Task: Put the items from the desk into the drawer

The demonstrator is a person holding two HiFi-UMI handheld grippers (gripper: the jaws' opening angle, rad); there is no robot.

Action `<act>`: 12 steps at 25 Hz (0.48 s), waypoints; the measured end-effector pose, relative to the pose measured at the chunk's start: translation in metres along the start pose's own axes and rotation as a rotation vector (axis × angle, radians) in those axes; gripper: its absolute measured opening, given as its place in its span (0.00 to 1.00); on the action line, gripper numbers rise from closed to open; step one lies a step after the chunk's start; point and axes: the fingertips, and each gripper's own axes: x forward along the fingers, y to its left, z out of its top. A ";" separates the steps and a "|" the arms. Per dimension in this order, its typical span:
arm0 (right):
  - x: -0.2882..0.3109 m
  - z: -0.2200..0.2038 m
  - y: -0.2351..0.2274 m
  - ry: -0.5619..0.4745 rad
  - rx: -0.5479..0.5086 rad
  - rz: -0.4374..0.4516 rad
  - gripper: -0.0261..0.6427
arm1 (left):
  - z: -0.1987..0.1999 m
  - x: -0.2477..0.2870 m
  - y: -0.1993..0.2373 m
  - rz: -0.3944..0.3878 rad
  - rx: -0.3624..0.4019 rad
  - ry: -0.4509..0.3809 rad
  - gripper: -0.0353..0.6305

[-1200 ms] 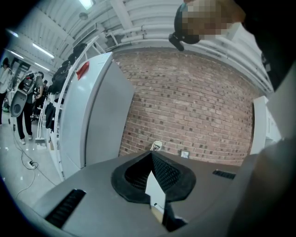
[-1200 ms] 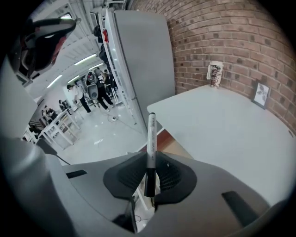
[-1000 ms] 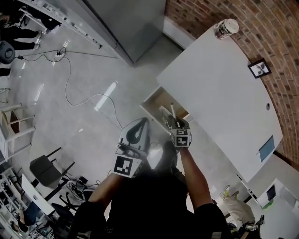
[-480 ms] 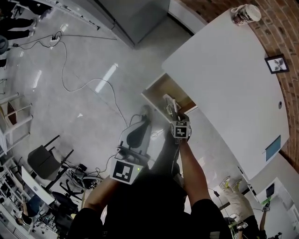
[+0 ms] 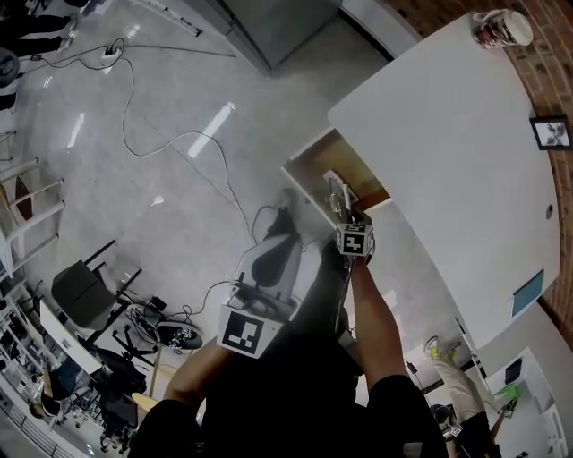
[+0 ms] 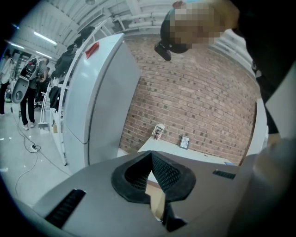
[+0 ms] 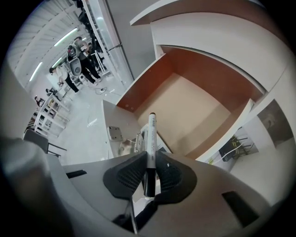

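Well, from the left: the left gripper (image 6: 150, 156) hangs out over the floor with its jaws closed tip to tip and nothing between them. It plays no part at this moment.

Next to it, the right gripper (image 7: 149, 164) is clamped on a white pen (image 7: 151, 134), gripping it near its dark end so the barrel sticks out past the jaws. Over the last second this gripper has come down, pointing steeply downward, and the pen now hangs above the open drawer (image 7: 194, 111), whose floor looks bare. To my eye the carry is nearly done; what remains is lowering a little further and letting go.

Further right, the white desk (image 5: 448, 152) has three things on it: a patterned cup (image 5: 503, 27) at the far corner, a small picture frame (image 5: 551, 132) by the brick wall, and a blue card (image 5: 528, 293) near the other end. So there is more to fetch.

As for writing, the pen has fine print along its barrel and the cup a printed design, both too small to read.
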 end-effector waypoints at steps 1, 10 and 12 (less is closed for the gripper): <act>0.001 -0.002 -0.001 0.004 0.003 -0.005 0.12 | -0.001 0.000 0.000 0.002 -0.006 0.004 0.04; 0.000 -0.004 -0.004 -0.026 0.056 -0.032 0.13 | -0.010 -0.007 0.000 0.008 -0.022 0.026 0.04; 0.001 -0.006 -0.004 -0.020 0.048 -0.033 0.13 | -0.011 -0.008 0.000 0.009 -0.026 0.025 0.04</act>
